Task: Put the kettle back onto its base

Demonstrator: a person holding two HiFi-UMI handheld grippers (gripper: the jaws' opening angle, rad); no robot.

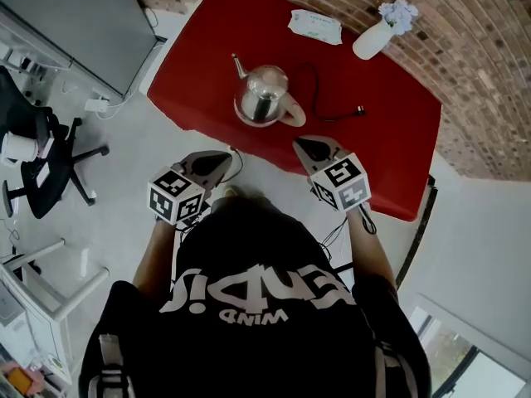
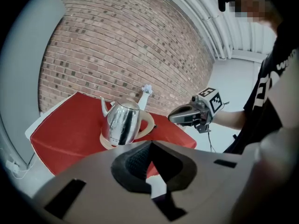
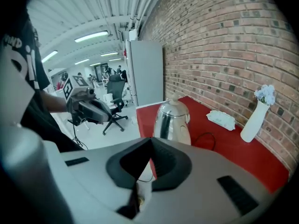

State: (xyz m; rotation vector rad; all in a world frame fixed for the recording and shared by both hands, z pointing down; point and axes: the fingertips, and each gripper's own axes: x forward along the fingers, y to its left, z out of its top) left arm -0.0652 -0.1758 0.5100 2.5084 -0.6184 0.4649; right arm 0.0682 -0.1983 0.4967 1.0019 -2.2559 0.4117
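A shiny steel kettle (image 1: 262, 94) stands upright on its round beige base (image 1: 294, 117) on the red table (image 1: 390, 131), spout toward the left. The base's black cord (image 1: 319, 98) trails right to a loose plug (image 1: 360, 110). My left gripper (image 1: 219, 163) and right gripper (image 1: 304, 147) hover at the table's near edge, short of the kettle, both shut with nothing between the jaws. The left gripper view shows the kettle (image 2: 122, 122) ahead beyond the left gripper (image 2: 150, 144), with the right gripper (image 2: 179, 116) off to the right. In the right gripper view the kettle (image 3: 172, 120) stands past the right gripper (image 3: 150, 143).
A white vase with flowers (image 1: 375, 36) and a white tissue pack (image 1: 315, 26) sit at the table's far side by the brick wall (image 1: 481, 73). A black office chair (image 1: 50, 168) and a grey cabinet (image 1: 75, 23) stand to the left on the floor.
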